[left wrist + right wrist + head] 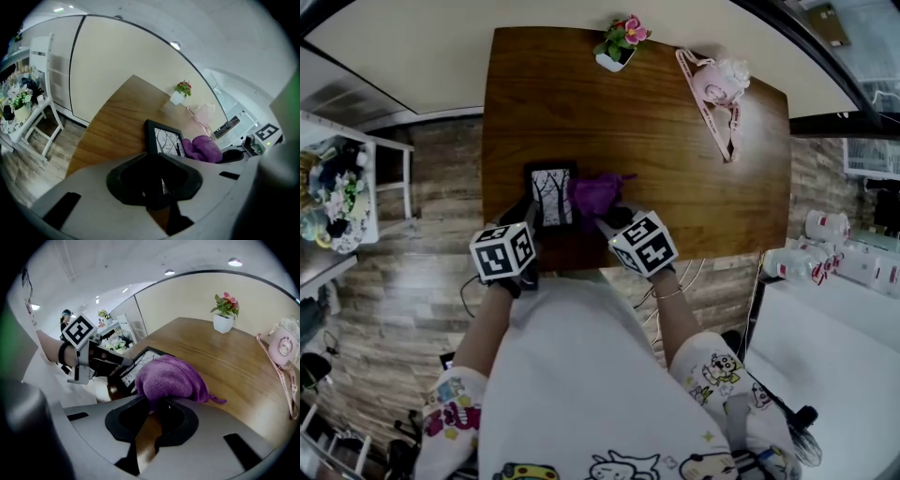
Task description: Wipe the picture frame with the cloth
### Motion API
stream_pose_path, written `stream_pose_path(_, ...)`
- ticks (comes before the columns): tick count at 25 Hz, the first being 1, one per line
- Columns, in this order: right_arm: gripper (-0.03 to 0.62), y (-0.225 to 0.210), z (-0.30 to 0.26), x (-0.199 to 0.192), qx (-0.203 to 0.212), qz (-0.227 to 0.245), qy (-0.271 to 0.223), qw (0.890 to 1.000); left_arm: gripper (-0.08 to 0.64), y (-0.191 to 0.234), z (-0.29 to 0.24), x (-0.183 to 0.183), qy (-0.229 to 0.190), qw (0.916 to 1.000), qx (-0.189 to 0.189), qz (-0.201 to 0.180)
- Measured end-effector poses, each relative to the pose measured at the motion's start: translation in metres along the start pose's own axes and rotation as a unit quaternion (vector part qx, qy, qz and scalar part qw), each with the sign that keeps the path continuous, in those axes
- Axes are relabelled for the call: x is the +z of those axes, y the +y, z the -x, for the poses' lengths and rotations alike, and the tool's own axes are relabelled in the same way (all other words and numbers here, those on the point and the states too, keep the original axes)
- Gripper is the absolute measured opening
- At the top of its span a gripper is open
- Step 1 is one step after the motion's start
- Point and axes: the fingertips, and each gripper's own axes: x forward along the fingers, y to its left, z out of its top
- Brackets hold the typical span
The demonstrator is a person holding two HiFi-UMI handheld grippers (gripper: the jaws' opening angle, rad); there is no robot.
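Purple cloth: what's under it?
The cloth covers the right edge of the picture frame on the table. How much frame lies beneath is hidden. The right gripper clamps its near end.

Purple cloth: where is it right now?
In the head view, the purple cloth is bunched near the table's front edge, against the right side of the picture frame, pinched in the right tool.

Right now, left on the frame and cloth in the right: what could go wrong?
1. The left gripper seems to clamp the picture frame by its near edge only; a sideways wipe could twist it loose.
2. The cloth is bunched in the right gripper; its jaws sit close behind and might scrape the frame's face.
3. The frame lies near the front edge of the table, so a slip could carry it off.
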Motion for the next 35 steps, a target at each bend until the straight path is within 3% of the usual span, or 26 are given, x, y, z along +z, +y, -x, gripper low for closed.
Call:
stream_pose_path(8, 0.048, 0.057, 0.006, 0.040, 0.087, -0.010, -0.051, 0.995, 0.067, -0.001, 0.000, 0.000, 0.003, 0.9999, -0.007, 0.007)
stream_pose_path(13, 0.048, 0.088, -0.017, 0.045, 0.131, -0.006, -0.032, 0.991, 0.067, 0.000, 0.000, 0.000, 0.008, 0.9997, -0.017, 0.017)
stream_pose_path(20, 0.048, 0.095, -0.053, 0.039, 0.123, -0.014, 0.005, 0.992, 0.067, 0.000, 0.000, 0.000, 0.016, 0.9988, -0.032, 0.032)
stream_pose_path(25, 0.048, 0.092, -0.062, 0.037, 0.128, -0.046, 0.011, 0.991, 0.067, 0.000, 0.000, 0.001, 0.016, 0.9988, -0.033, 0.032)
stream_pose_path(30, 0.048, 0.090, -0.061, 0.036, 0.122, -0.046, 0.018, 0.991, 0.067, 0.000, -0.001, 0.001, 0.019, 0.9984, -0.038, 0.038)
stream_pose_path(35, 0.048, 0.085, -0.057, 0.031, 0.115, -0.063, 0.020, 0.991, 0.067, -0.002, -0.001, 0.001, 0.021, 0.9994, -0.028, -0.003)
